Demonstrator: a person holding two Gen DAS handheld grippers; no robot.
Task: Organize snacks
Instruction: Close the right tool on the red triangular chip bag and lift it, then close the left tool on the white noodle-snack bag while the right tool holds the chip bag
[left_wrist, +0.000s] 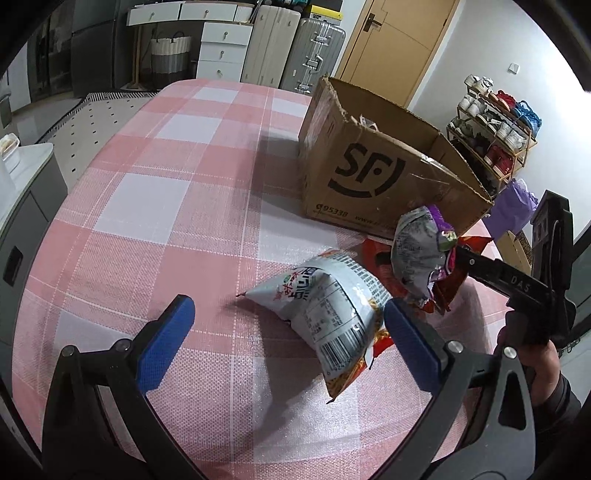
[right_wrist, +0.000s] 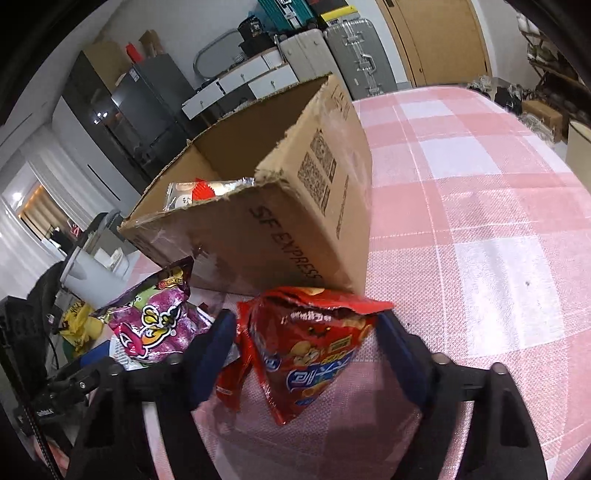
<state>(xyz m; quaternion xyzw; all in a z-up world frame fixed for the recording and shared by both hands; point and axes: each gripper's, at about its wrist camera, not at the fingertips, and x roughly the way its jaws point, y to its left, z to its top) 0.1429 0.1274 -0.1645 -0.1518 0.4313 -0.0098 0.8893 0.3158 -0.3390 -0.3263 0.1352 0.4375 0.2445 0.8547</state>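
The left gripper (left_wrist: 288, 317) is held open at lower centre, a white snack bag (left_wrist: 332, 314) lying between its fingers on the checked tablecloth (left_wrist: 155, 206); a red snack bag (right_wrist: 310, 343) is framed by the right gripper (right_wrist: 306, 332), though whether it is clamped cannot be told; the cardboard box (right_wrist: 280, 229) is seen just behind.

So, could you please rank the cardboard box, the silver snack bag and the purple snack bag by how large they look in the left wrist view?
1. cardboard box, clearly largest.
2. silver snack bag.
3. purple snack bag.
The silver bag lies nearer the camera, so its lead over the purple one is unsure.
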